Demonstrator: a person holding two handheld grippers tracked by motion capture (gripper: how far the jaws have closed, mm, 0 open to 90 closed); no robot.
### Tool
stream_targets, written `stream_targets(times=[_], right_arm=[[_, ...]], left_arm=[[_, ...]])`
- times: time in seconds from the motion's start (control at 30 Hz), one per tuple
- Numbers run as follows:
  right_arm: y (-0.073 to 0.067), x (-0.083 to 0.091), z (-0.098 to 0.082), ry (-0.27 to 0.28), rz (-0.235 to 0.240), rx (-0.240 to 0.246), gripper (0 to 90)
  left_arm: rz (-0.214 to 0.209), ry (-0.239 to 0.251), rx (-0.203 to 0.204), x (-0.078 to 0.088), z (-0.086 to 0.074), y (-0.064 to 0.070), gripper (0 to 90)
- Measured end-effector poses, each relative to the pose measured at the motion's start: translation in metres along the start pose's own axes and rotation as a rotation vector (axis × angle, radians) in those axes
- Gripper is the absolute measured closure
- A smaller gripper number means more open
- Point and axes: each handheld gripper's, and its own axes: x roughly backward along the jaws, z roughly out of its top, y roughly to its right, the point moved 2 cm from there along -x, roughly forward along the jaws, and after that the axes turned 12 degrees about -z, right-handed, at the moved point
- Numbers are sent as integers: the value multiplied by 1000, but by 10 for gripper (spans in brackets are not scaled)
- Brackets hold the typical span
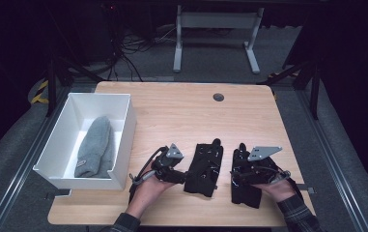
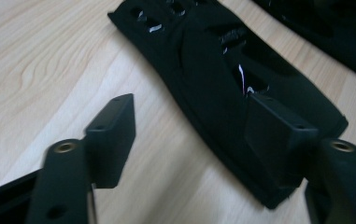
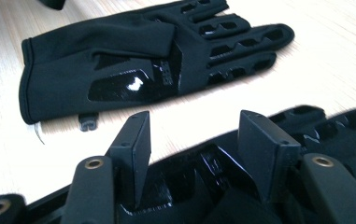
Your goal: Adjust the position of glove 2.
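Gloves: left glove and right glove lie on table, unboxed; hat already in box; my left gripper and right gripper straddle them, jaws apart, nothing clamped

- A white box stands at the left edge of the wooden counter.
- A grey knit hat lies inside it.
- A dark round grommet sits near the counter's far edge.

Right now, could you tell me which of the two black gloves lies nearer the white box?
The left glove, beside the left gripper; the other glove lies farther right.
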Motion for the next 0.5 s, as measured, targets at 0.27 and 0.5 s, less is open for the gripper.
stream_targets(times=[0.27, 0.5], right_arm=[[6, 7, -9, -5, -12, -19, 457], [12, 15, -17, 2, -29, -41, 460]], left_arm=[[-13, -9, 15, -16, 21, -10, 503], [-19, -43, 49, -33, 24, -19, 580]])
